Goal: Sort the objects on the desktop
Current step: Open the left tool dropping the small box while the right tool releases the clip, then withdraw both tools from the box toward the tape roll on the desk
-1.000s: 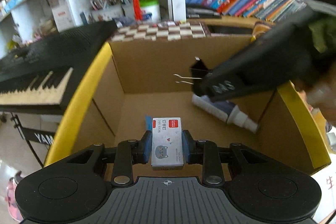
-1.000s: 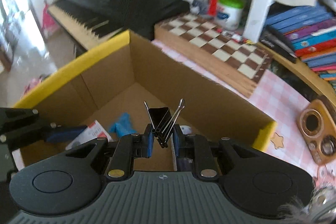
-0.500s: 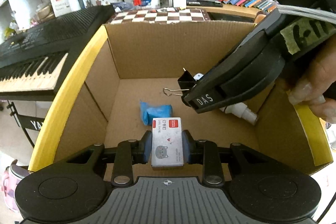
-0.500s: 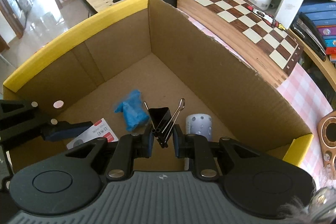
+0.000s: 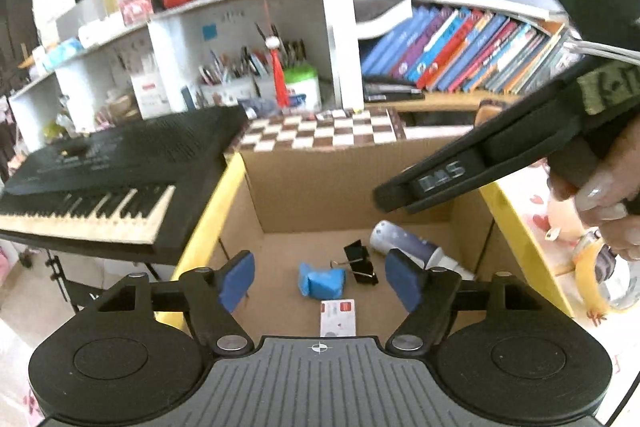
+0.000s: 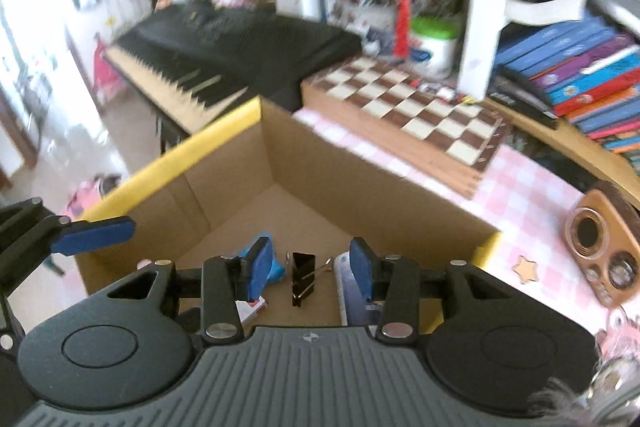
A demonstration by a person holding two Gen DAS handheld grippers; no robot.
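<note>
cardboard box (image 5: pixel 360 187) floor: binder clip (image 5: pixel 359 263) handles perhaps pointing left.

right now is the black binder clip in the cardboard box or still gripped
In the box. The black metal binder clip lies on the yellow-rimmed cardboard box floor; the right gripper jaws are spread, apart from it.

keyboard (image 5: pixel 116 171): black, left of chessboard, on a stand
chessboard (image 6: pixel 412 107): on pink checked cloth (image 6: pixel 520 187), touching keyboard's end
books (image 5: pixel 452 55): slanted row on shelf
green-lid jar (image 6: pixel 434 43): behind chessboard
red tassel (image 5: pixel 279 75): hanging beside jar
toy camera (image 6: pixel 604 247): on cloth, right
</note>
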